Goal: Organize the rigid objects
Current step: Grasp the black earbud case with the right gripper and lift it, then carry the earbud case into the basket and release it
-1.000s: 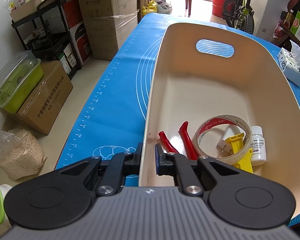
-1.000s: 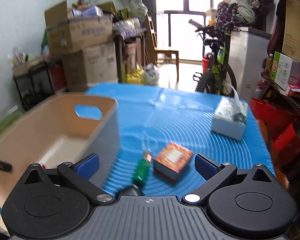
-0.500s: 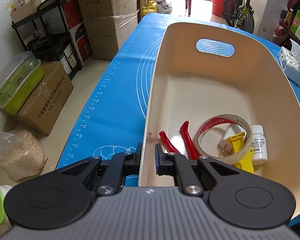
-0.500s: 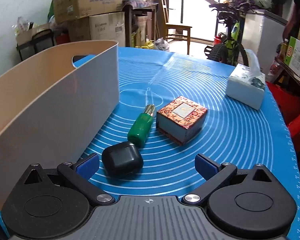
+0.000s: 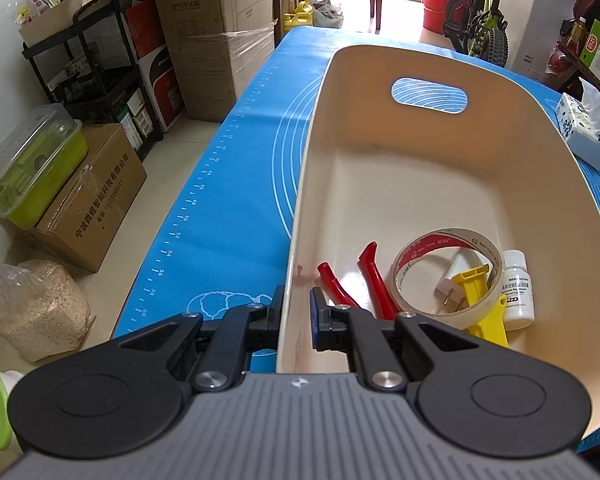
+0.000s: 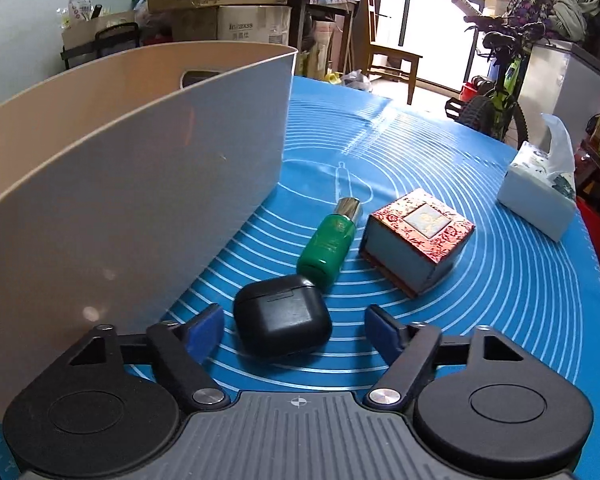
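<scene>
My left gripper [image 5: 296, 316] is shut on the near left wall of the cream bin [image 5: 420, 184]. Inside the bin lie red-handled pliers [image 5: 364, 280], a tape roll [image 5: 448, 272], a yellow tool [image 5: 480, 304], a white plug [image 5: 456, 276] and a white pill bottle [image 5: 518, 292]. My right gripper [image 6: 296, 330] is open, low over the blue mat, with a black earbud case [image 6: 282, 318] between its fingers. A green bottle [image 6: 330, 242] lies just beyond the case, and a red patterned box [image 6: 418, 236] sits to its right. The bin's outer wall [image 6: 132, 208] stands to the left.
A tissue box [image 6: 540, 196] sits at the mat's far right, also in the left wrist view [image 5: 582, 128]. The blue mat [image 6: 500, 280] covers the table. Cardboard boxes [image 5: 216, 28], a black shelf and a bicycle [image 6: 496, 88] stand around the table.
My right gripper has come down and forward, so the black earbud case now lies between its open fingers. The left gripper and the bin have not moved.
</scene>
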